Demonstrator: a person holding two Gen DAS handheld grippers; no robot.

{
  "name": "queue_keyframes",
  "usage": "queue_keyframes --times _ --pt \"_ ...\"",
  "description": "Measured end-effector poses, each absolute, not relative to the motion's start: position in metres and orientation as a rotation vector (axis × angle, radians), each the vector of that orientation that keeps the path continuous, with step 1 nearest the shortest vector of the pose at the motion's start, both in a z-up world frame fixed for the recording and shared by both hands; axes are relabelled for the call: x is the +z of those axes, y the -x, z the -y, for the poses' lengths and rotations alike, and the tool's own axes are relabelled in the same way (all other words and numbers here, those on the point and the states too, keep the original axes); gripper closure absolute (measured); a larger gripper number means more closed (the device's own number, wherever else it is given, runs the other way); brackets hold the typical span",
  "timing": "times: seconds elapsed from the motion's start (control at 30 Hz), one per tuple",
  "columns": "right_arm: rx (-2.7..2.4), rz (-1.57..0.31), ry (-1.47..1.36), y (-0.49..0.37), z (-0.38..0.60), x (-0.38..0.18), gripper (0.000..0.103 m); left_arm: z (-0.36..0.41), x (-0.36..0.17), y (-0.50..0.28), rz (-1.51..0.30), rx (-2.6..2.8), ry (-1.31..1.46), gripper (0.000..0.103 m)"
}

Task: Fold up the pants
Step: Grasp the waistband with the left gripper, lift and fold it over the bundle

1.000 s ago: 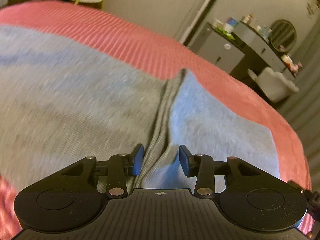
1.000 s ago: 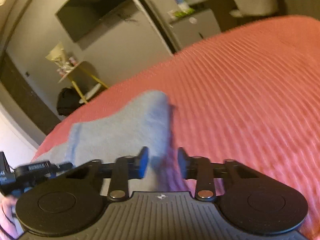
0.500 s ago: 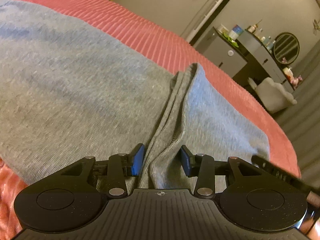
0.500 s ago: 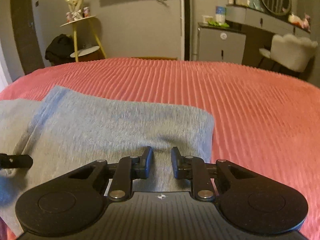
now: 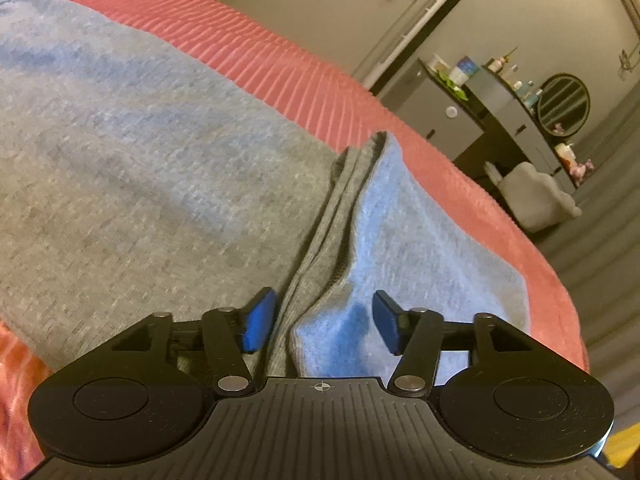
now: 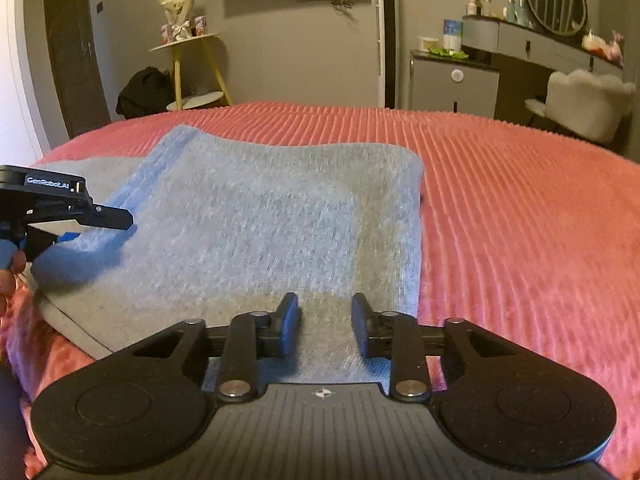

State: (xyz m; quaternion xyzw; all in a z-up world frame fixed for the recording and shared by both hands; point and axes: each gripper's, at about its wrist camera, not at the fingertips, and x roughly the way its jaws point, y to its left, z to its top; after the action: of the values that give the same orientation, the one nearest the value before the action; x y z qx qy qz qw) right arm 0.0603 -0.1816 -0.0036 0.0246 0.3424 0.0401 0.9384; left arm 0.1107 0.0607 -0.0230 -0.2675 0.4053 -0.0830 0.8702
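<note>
Bedroom scene, with a red ribbed bedspread [image 6: 520, 208] under everything. Grey pants [image 6: 280, 216] lie spread flat on it, one layer folded over another, with the folded edge (a bunched seam [image 5: 332, 240]) running straight ahead between the left gripper's [image 5: 324, 322] spread fingers, nothing pinched. Right gripper [image 6: 325, 326] hovers jaws apart over the near hem, the pants' right edge just beyond its right finger. Dresser [image 6: 452, 84] and white chair [image 6: 580, 104] stand far ahead.
</note>
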Motion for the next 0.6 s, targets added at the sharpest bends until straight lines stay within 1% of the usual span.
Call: queue_keyframes --times 0.07,0.1,0.13,0.17,0.2,0.23,0.27,0.3,0.33,0.43,0.47,0.5,0.57,0.6 --pt "0.098 -0.680 -0.064 -0.058 0.183 -0.010 0.066 -0.061 -0.023 -0.111 -0.849 -0.181 0.561 0.044" --pt "0.108 -0.670 -0.074 -0.058 0.185 -0.013 0.063 -0.063 -0.024 -0.112 -0.853 -0.177 0.565 0.053" --pt "0.117 -0.661 -0.085 -0.058 0.187 -0.015 0.062 -0.065 -0.024 -0.113 -0.855 -0.166 0.572 0.071" --pt "0.126 -0.654 -0.094 -0.058 0.188 -0.016 0.057 -0.071 -0.026 -0.114 -0.856 -0.159 0.597 0.075" --pt "0.140 -0.649 -0.110 -0.059 0.190 -0.017 0.051 -0.080 -0.027 -0.112 -0.850 -0.157 0.654 0.075" --pt "0.153 -0.647 -0.120 -0.061 0.190 -0.017 0.048 -0.094 -0.026 -0.109 -0.823 -0.138 0.730 0.075" --pt "0.163 -0.644 -0.125 -0.062 0.190 -0.017 0.043 -0.109 -0.023 -0.104 -0.781 -0.095 0.794 0.071" --pt "0.172 -0.644 -0.128 -0.062 0.189 -0.017 0.039 -0.129 -0.018 -0.097 -0.733 -0.033 0.859 0.053" --pt "0.180 -0.642 -0.133 -0.062 0.190 -0.017 0.038 -0.150 -0.014 -0.089 -0.683 0.023 0.919 0.037" --pt "0.201 -0.641 -0.151 -0.064 0.191 -0.017 0.032 -0.219 -0.004 -0.062 -0.546 0.161 1.003 0.034" --pt "0.211 -0.640 -0.167 -0.065 0.192 -0.017 0.029 -0.239 -0.001 -0.054 -0.521 0.199 1.001 0.033" --pt "0.219 -0.637 -0.195 -0.066 0.194 -0.017 0.026 -0.259 0.000 -0.046 -0.501 0.245 0.993 0.030" --pt "0.236 -0.634 -0.266 -0.070 0.200 -0.018 0.020 -0.296 -0.002 -0.039 -0.509 0.326 0.990 0.028" --pt "0.244 -0.633 -0.299 -0.073 0.203 -0.018 0.018 -0.310 -0.006 -0.037 -0.503 0.335 1.008 0.024"
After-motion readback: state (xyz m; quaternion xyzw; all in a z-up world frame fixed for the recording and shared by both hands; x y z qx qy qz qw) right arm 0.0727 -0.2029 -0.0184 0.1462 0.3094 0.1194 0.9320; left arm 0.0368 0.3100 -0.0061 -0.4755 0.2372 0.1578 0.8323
